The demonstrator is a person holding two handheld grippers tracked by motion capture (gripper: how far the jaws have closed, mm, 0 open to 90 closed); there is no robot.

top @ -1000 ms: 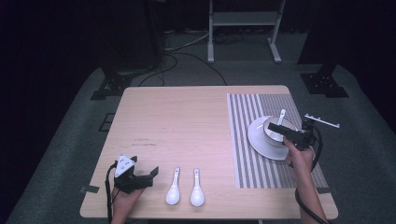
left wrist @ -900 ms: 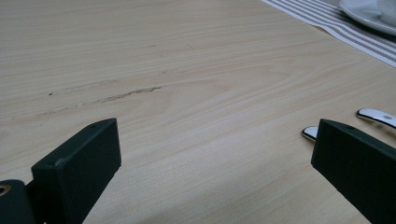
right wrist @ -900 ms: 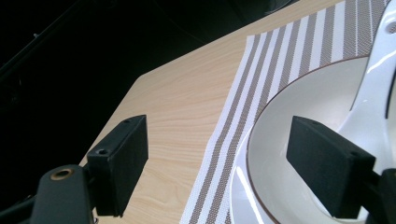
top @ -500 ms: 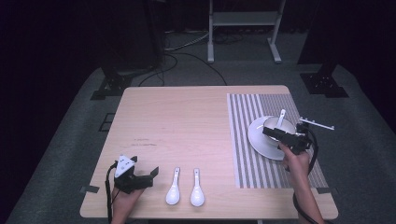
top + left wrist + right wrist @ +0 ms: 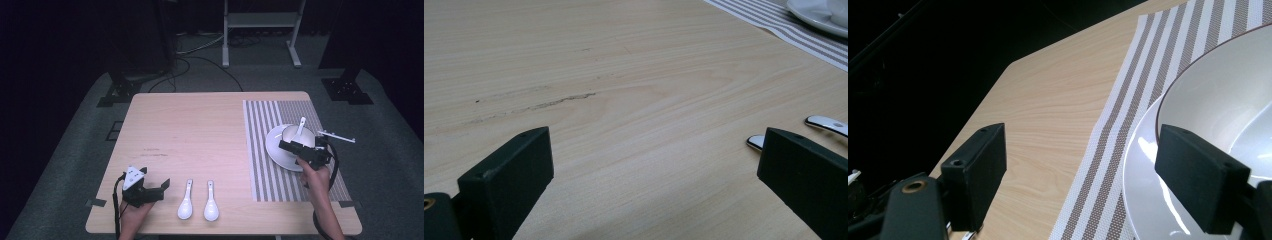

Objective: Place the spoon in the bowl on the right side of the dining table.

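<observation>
High view, right gripper (image 5: 286, 145) over plate (image 5: 274, 150), jaws apart

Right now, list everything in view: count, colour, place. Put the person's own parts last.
table: one, light wood, centre of the high view.
placemat: one, white with brown stripes, on the table's right part.
plate: one, white, on the placemat.
bowl: one, white, on the plate.
spoon in bowl: one, white, handle sticking up out of the bowl.
loose spoons: two, white, side by side near the table's front edge.
metal stand: one, pale grey, on the floor beyond the table.
left claw: one, black, open, low over the table beside the loose spoons.
right claw: one, black, open, over the plate.
</observation>
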